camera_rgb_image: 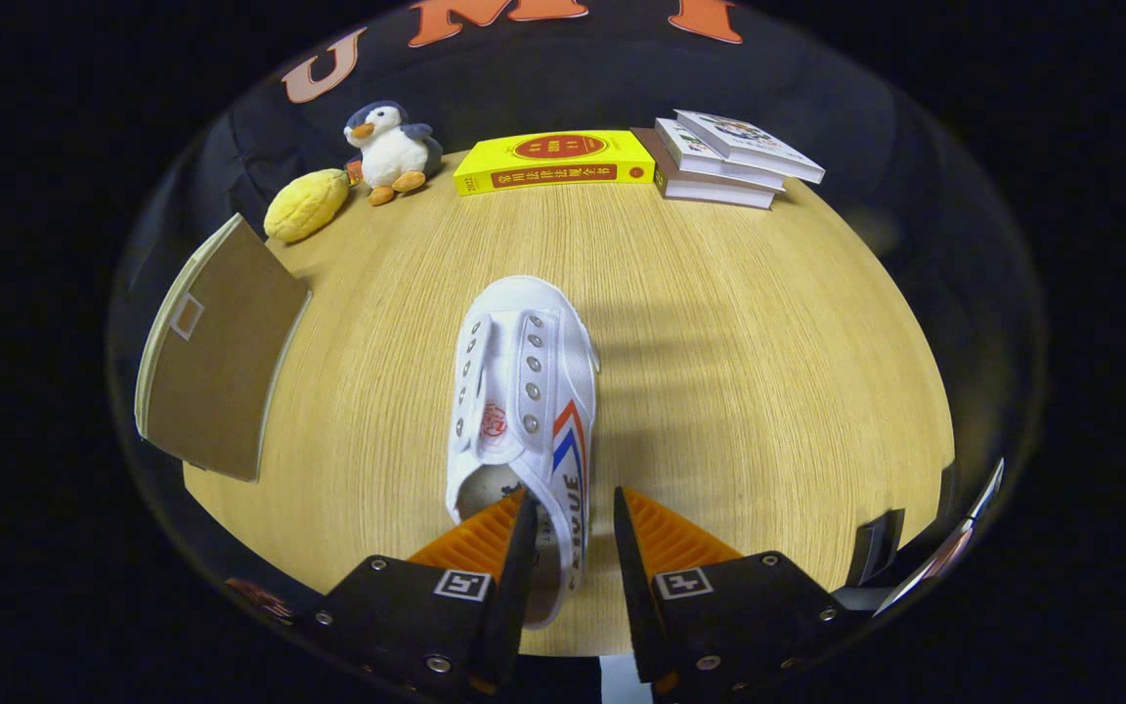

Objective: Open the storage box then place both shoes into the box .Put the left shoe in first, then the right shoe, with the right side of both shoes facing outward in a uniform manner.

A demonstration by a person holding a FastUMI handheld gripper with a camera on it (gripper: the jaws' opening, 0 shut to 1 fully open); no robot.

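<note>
White canvas shoe [522, 391] lies on the bench [739, 323], its heel wall between the spread fingers of the hand-held gripper [568, 508] — open, not yet pinching — so a thin-edge grip may slip and twist the shoe.

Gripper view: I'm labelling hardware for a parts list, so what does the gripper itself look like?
The gripper has two wedge-shaped fingers with ribbed faces, each on a black block fastened with silver screws. Each block carries a small square black-and-white marker.
</note>
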